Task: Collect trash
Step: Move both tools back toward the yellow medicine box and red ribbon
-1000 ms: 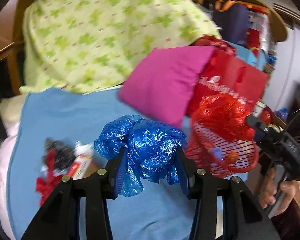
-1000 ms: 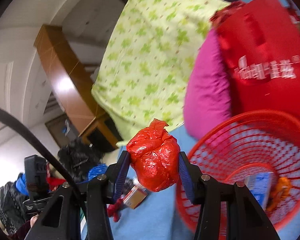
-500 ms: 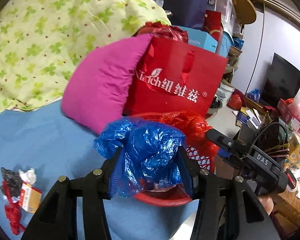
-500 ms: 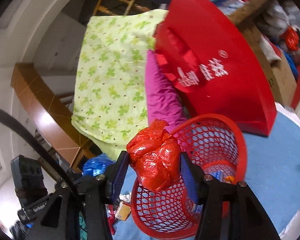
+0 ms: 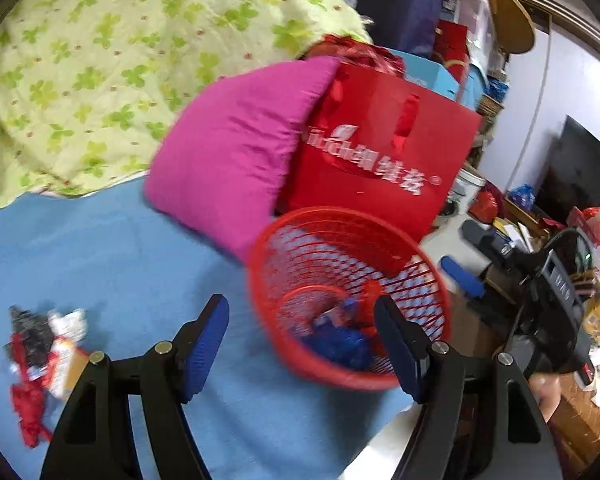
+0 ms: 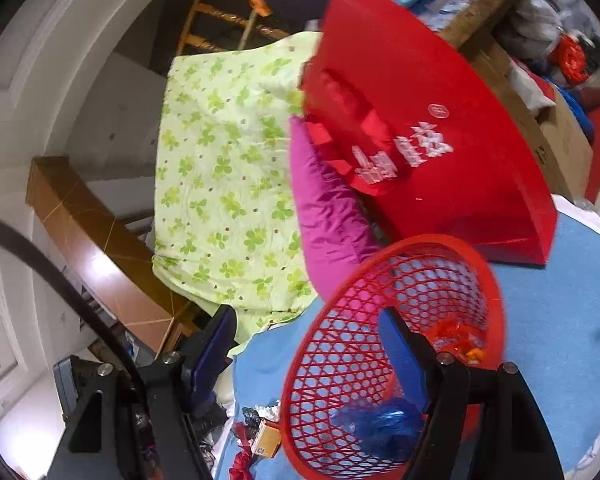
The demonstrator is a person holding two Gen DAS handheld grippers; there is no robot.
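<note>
The left gripper (image 5: pixel 302 344) hung over the blue sheet (image 5: pixel 100 264) with its jaws opening and nothing between the blue pads, the right-hand finger reaching across the rim of the red mesh basket (image 5: pixel 260 280). Inside the basket, at about four o'clock from the view's centre, lay the crumpled blue bag (image 5: pixel 340 344) with a red bag (image 5: pixel 370 292) just above it. The right gripper (image 6: pixel 306 354) was also opening and empty, one finger dipped inside the basket; the blue bag lay at five o'clock in its view, the red bag (image 6: pixel 452 336) at four. Leftover scraps (image 5: pixel 40 356) sat on the sheet at eight o'clock in the left view. Behind the basket stood a magenta cushion (image 5: pixel 228 160) and a red gift bag (image 5: pixel 380 160), touching each other, with a green clover quilt (image 5: pixel 120 60) beyond.
</note>
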